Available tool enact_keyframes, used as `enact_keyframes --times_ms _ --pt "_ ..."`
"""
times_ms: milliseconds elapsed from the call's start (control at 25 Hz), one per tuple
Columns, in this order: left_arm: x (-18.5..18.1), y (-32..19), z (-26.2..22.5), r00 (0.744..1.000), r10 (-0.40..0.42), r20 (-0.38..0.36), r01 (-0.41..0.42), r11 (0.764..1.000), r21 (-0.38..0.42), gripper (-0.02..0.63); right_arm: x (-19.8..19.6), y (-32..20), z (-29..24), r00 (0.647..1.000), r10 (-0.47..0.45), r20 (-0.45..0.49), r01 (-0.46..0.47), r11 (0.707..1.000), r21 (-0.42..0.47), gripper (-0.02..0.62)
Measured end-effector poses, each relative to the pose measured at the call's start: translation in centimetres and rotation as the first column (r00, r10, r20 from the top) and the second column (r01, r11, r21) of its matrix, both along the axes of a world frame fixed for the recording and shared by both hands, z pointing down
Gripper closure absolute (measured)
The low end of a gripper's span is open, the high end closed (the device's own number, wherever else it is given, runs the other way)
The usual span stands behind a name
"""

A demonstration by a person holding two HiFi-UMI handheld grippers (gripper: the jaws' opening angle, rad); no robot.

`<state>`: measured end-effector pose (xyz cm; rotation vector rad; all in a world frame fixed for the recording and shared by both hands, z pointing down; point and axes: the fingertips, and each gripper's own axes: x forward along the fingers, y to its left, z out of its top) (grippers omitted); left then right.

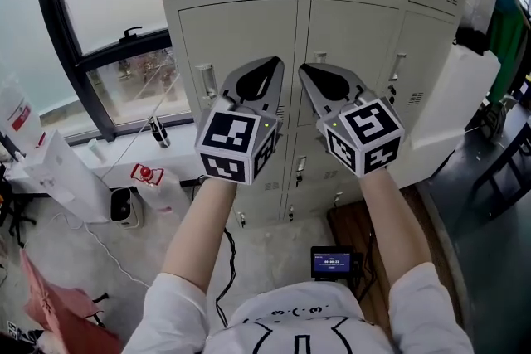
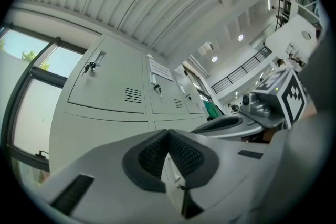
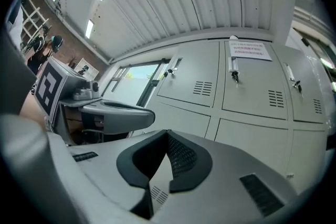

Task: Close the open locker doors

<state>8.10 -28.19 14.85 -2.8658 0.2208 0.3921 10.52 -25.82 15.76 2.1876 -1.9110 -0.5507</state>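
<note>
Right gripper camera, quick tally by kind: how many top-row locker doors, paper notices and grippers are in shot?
top-row locker doors: 3
paper notice: 1, on the middle door
grippers: 2, both shut with nothing between the jaws
Total: 6

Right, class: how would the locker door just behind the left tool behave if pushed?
The locker door looks like flat painted sheet metal, so probably stiff, not floppy. It sits flush with its neighbours, so a push would likely only rattle it. Its smooth paint may let the left tool slip.
</note>
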Motion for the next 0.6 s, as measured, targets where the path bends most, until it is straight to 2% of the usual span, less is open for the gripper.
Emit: enact_keyframes --times_ms 80,160,320,600 --pt "0.2 1.2 1.5 1.000 -0.015 0.022 0.013 0.998 0.060 0.591 -0.3 0.8 1.4 1.000 0.000 0.015 0.000 1.000 -0.003 0.563" --pt "0.3 2.3 2.8 1.000 -0.001 0.031 -0.002 0.996 0.086 0.591 -0.6 1.5 2.6 1.000 0.003 0.023 -0.003 1.000 -0.002 0.563" --pt "0.0 3.0 5.3 0.998 0.033 0.046 -0.033 0.999 0.020 0.591 -0.6 2.5 4.8 0.998 0.020 0.067 -0.021 1.000 0.006 0.563" --pt "-0.7 2.9 8.2 0.999 0.019 0.038 -0.015 0.996 -0.086 0.591 -1.1 3.9 8.7 0.992 0.015 0.125 -0.012 1.000 -0.021 0.565"
